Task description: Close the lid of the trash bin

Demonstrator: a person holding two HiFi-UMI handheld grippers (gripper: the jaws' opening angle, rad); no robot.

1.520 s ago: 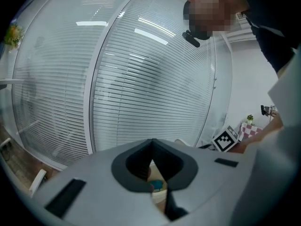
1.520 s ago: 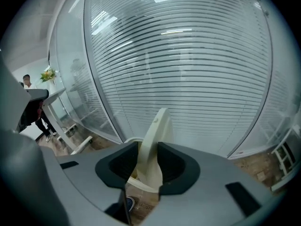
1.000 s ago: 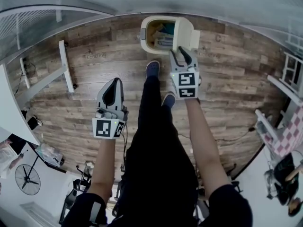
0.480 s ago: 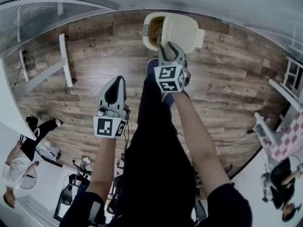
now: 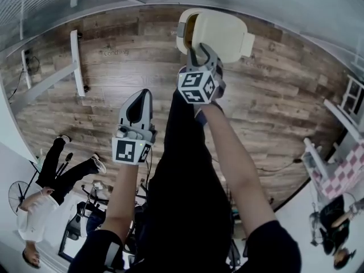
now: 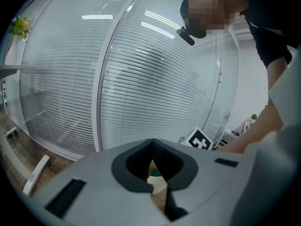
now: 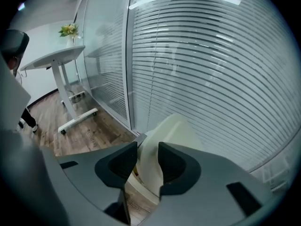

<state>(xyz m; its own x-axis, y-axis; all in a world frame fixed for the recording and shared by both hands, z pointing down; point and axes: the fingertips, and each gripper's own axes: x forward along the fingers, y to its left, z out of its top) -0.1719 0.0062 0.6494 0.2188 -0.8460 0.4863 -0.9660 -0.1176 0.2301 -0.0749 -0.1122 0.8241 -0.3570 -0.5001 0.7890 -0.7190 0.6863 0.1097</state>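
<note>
Cream trash bin (image 5: 183,32) stands with lid (image 5: 223,34) tilted, partly closed.

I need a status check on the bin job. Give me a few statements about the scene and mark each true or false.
1. The right gripper has its jaws on the edge of the cream plastic lid. True.
2. The cream trash bin is fully shut. False: the lid is tilted, with a gap open at one side.
3. The left gripper grips the bin. False: it hangs apart from it, jaws together on nothing.
4. The bin stands on a wood-plank floor. True.
</note>
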